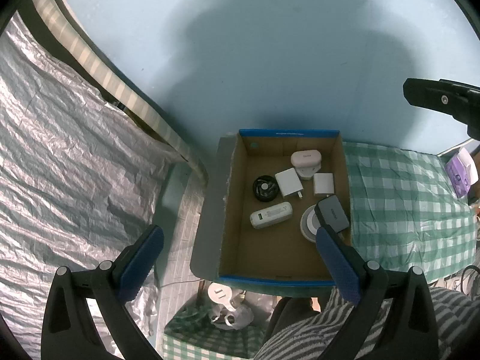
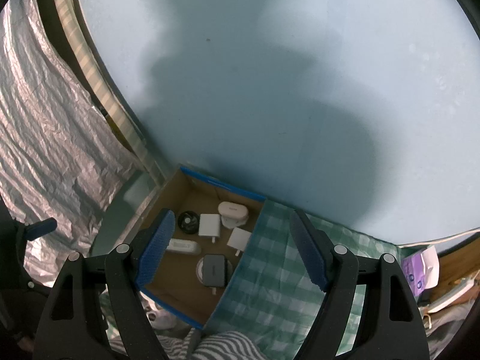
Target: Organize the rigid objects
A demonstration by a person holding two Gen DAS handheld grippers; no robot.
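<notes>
Both claws are hanging released and holding nothing as we look down. From the left wrist view, our left gripper (image 1: 237, 258) is hovering with its blue pads spread wide over the near-left part of the cardboard box (image 1: 285, 280), which is sitting on the green checked cloth (image 1: 405, 195) against the pale blue wall (image 1: 255, 60). Inside, we are seeing a white earbud case (image 1: 306, 156) near the far right corner, two white chargers (image 1: 287, 182) (image 1: 323, 183) around the middle, a black round disc (image 1: 264, 189) toward the left wall, a white power bank (image 1: 271, 215) below it, and a grey adapter (image 1: 333, 216) lying on a white round puck (image 1: 309, 222) by the right wall. A tip of the other claw is showing at the right edge.

From the right wrist view, our right gripper (image 2: 231, 249) is hanging with fingers apart, straddling the box's right wall. The same items are lying inside, so we judge the sorting close to finished.

We are watching one risk: the grey adapter is perching on the puck, just beside the wall, so a finger brushing that wall could tip it off or shift the light box on the cloth. A purple packet (image 2: 415, 273) is lying at the cloth's far right edge.
</notes>
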